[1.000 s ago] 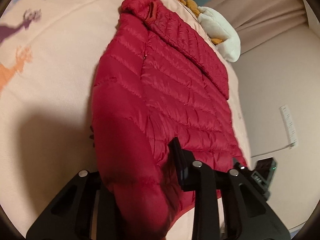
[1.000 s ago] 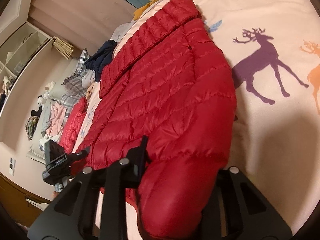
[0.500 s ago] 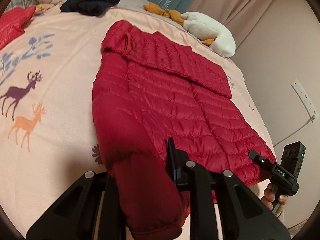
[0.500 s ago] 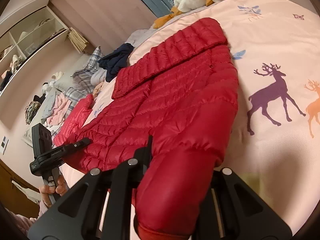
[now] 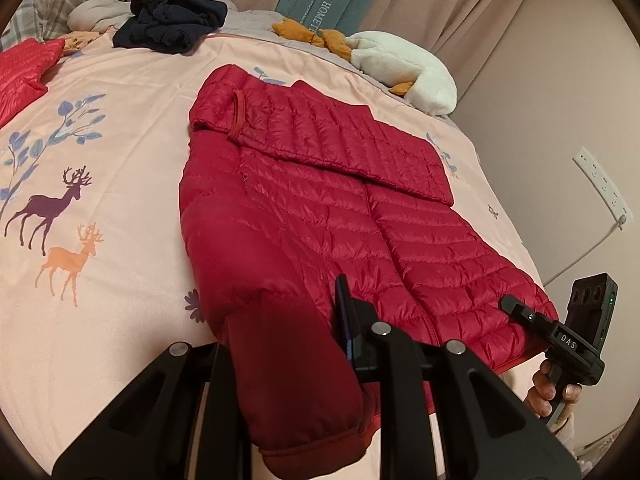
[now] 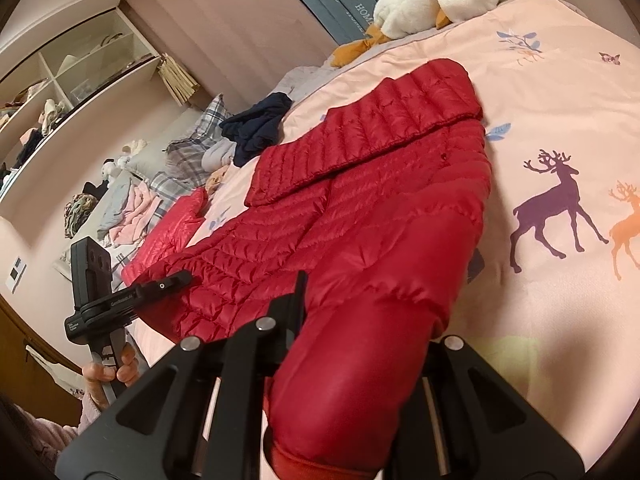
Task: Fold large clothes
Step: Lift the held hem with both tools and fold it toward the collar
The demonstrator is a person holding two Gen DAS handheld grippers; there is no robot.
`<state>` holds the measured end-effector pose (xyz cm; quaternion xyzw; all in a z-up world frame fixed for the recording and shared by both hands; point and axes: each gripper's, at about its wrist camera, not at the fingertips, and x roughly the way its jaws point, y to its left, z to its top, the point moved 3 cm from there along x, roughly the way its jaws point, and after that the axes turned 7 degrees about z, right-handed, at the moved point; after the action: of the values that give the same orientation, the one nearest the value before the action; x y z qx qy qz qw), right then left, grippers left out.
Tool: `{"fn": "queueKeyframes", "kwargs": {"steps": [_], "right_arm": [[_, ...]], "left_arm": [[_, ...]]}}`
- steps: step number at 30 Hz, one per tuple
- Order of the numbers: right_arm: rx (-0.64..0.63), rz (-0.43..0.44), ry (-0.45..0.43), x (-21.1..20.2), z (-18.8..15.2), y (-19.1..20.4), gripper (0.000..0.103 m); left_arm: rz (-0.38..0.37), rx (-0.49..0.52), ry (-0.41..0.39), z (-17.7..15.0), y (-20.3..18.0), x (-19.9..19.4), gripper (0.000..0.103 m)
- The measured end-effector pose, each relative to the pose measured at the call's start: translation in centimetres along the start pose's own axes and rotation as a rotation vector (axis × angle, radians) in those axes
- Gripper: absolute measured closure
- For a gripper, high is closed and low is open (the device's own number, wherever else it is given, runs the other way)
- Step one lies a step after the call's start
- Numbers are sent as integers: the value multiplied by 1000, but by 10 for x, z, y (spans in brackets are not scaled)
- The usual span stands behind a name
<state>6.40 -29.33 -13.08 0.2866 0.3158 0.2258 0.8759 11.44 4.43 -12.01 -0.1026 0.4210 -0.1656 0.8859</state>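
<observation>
Closed on the puffy sleeve (image 5: 288,360) of the red quilted jacket (image 5: 320,220) at the left gripper (image 5: 288,320), one black finger pressed into the padding and the other hidden behind it; likewise at the right gripper (image 6: 372,312), clamped on a smooth, bulging sleeve end with a ribbed cuff hanging below the jaws. Spread flat beyond the fingers on a pale pink duvet (image 5: 120,160), front up, with the other sleeve (image 5: 340,136) folded across the chest in a long stitched band. From the left wrist only: a white wall socket (image 5: 600,184) with a trailing cable, and, by the hem corner, the right gripper seen from outside on a handle held in a hand (image 5: 552,392), its jaws shown as a single dark bar, so cannot tell there whether apart or together. From the right wrist only: open shelves (image 6: 80,60) stacked with folded cloth, and the left gripper on its handle near the opposite hem corner. In both: printed deer (image 5: 52,208) in purple and orange just beside the held sleeve, a fluffy white plush toy (image 5: 400,64) with orange feet at the bed's head, a crumpled navy garment (image 5: 172,24), and a second, brighter red padded garment (image 5: 24,68) well apart from the jacket
</observation>
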Motion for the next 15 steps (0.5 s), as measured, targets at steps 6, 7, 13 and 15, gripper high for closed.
{"fn": "queueKeyframes", "kwargs": {"steps": [6,7,13,15], "right_arm": [[-19,23,-10,-10,1,8,90],[-24,27,-12,-13,2,10,90],[-53,48,-21,-25,5,18,90],[-60,51,-24,-29,6,20,90]], "left_arm": [[-2,20,-11,2,-3,-11,83],[-2,25,-14,3,-5,-13,83],[-2,50,-33,4,-9,-28,83],[-4,56,-38,5,-9,-32,83]]}}
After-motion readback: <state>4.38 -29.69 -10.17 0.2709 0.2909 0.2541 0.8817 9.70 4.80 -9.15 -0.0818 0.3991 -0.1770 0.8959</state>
